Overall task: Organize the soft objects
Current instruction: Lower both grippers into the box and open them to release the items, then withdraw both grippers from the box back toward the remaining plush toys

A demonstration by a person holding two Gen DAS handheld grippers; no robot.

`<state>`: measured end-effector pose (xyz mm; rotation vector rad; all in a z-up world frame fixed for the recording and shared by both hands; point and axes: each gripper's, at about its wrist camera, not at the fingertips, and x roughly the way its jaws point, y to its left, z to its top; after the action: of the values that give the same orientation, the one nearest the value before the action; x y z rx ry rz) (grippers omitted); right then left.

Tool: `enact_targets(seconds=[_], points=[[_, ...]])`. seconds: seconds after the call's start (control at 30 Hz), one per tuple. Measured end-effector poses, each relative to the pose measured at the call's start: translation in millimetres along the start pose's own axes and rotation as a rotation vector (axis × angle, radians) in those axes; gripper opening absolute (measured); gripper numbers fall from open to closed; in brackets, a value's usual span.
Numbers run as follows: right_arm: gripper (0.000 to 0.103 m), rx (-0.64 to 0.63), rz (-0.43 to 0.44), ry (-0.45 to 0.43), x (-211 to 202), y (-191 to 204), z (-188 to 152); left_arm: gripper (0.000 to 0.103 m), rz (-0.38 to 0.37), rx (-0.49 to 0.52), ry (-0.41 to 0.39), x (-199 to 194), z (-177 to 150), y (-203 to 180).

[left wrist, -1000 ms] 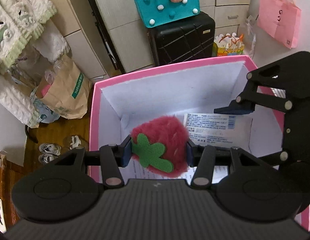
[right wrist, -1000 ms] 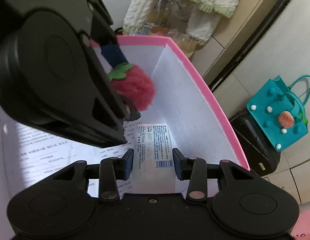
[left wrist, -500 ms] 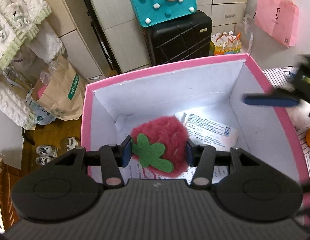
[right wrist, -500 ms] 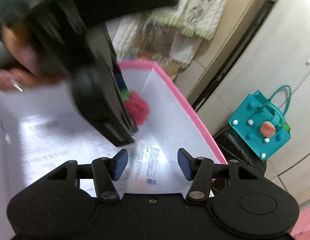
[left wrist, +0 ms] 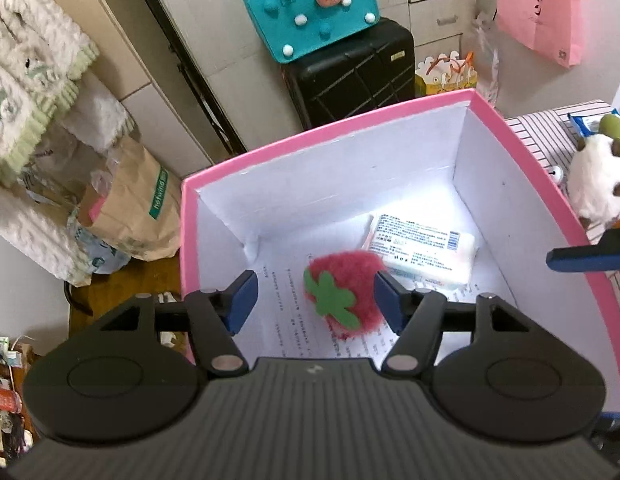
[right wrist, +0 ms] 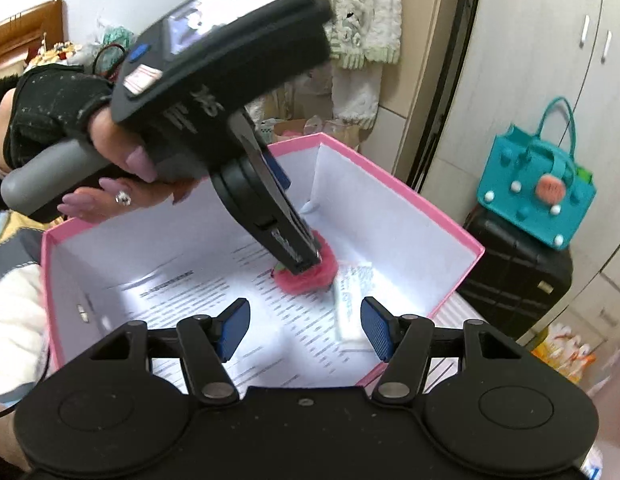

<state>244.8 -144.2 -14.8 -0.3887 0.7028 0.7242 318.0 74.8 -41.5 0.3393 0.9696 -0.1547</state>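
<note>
**Plush strawberry loose between parted jaws inside the pink box**

The left gripper (left wrist: 314, 300) points down into the box with its blue-padded jaws opening; the fluffy red plush strawberry with a green felt leaf (left wrist: 344, 294) sits between them, clear of the left pad and at most brushing the right one, so it is no longer pinched. The strawberry lies on the printed white paper sheet (left wrist: 286, 320) that lines the box floor. Just beyond it, toward the far right corner, rests a flat white plastic pack with a blue-printed label (left wrist: 424, 246).

The right gripper (right wrist: 306, 330) hovers over the near edge of the same box, its jaws opening too and holding nothing; only the paper and the pack show through the gap. From this view a hand (right wrist: 122, 176) in a black sleeve grips the grey handle of the left gripper.

Everything sits in the pink-rimmed cardboard box with white inner walls (left wrist: 330, 132). To its right, on a striped cloth (left wrist: 550, 136), lies a white fluffy soft toy with brown patches (left wrist: 594, 184). Behind the box stand a black hard-shell suitcase (left wrist: 350, 68) with a teal felt tote bag (left wrist: 310, 4) on top.
</note>
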Motion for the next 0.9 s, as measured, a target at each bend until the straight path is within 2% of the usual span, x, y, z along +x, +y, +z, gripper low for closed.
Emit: enact_targets(seconds=[0.2,0.5,0.6,0.73,0.9], points=[[0.065,0.083,0.045,0.022,-9.4,-0.4,-4.0,0.064,-0.021,-0.009,-0.009,-34.2,-14.0,5.5],[0.066,0.150,0.063,0.018,-52.1,9.8,-11.7,0.070,-0.026,0.018,-0.050,-93.1,-43.8,2.9],[0.066,0.185,0.087,0.032,-66.2,14.2,-16.4,0.076,-0.064,0.025,-0.074,-111.9,-56.9,2.4],[0.066,0.206,0.090,0.048,-79.6,20.6,-23.1,0.078,-0.136,0.006,-0.041,-124.0,-70.6,3.1],[0.066,0.196,0.084,0.029,-99.9,34.2,-31.0,0.078,-0.106,0.040,-0.045,-142.8,-86.9,-8.0]])
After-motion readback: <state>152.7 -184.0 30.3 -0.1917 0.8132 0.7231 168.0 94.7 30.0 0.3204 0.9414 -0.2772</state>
